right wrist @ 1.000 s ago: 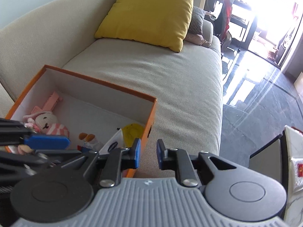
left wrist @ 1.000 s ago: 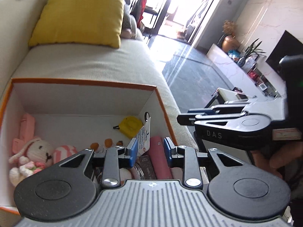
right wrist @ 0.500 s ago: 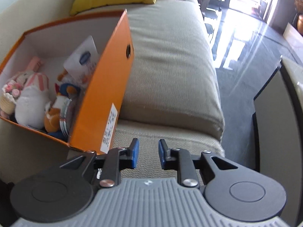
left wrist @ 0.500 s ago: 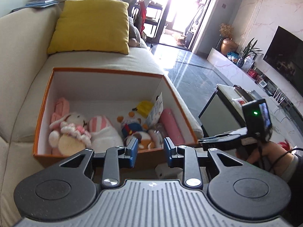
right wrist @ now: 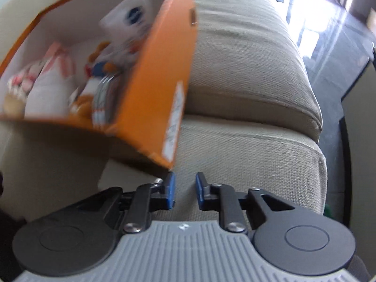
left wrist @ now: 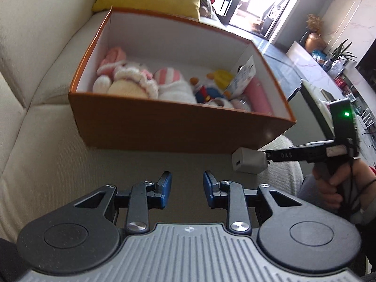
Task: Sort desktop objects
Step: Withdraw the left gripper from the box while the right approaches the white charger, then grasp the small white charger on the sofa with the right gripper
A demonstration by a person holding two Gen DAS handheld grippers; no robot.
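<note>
The white USB charger block [left wrist: 249,163] lies on the sofa [left wrist: 47,141], ahead-right of the left gripper [left wrist: 187,188], whose fingers are spread and empty. The right gripper [right wrist: 184,190] is nearer, its tip at the block and its fingers slightly parted, holding nothing. The orange box [left wrist: 164,129] sits just beyond.

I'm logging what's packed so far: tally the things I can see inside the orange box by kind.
Plush toys: 3 (bunny, striped plush, duck doll)
Pink cylinder: 1
Paper tag: 1
Yellow item: 1
Total: 6 visible in the orange box; others may be hidden.
</note>
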